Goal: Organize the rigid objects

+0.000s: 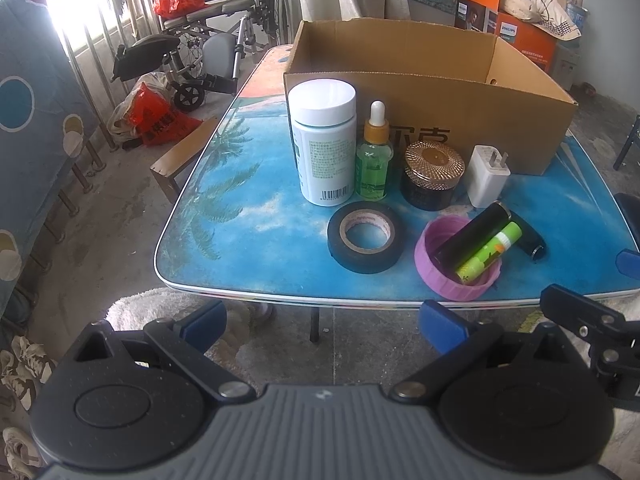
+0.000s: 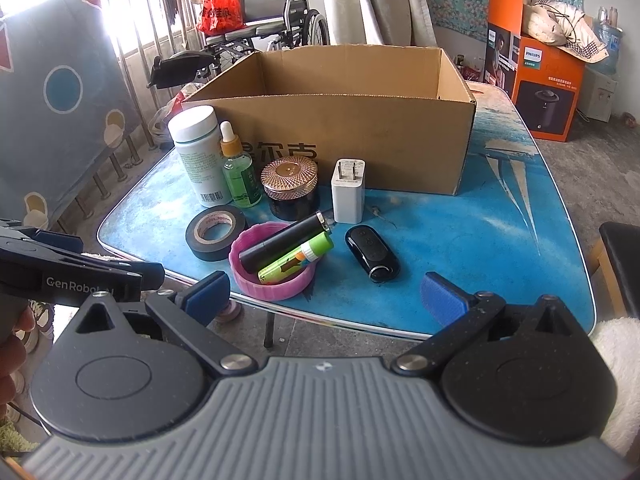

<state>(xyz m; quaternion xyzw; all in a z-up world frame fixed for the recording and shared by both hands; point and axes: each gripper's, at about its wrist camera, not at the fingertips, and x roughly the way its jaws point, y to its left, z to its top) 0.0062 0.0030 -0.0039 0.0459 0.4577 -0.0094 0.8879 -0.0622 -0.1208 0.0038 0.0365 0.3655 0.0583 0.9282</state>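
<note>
Both claws, left claw [image 1: 322, 318] and right claw [image 2: 324, 294], hang spread and empty short of the bench [image 2: 480, 240]. Ahead, the lip balm [image 2: 296, 262] and black tube [image 2: 284, 246] perch in a purple lid [image 2: 272, 284]; a careless grab could roll them off.

- Daylight floods in from the window [image 1: 80, 12] up and left of both tools, blown out to white glare.
- The table [image 2: 460, 240] is evenly lit; shadows beneath objects are soft and faint.
- Fisheye bending curves the table edge and darkens the frame corners.
- Focus is sharp centrally, softer toward the rims.
</note>
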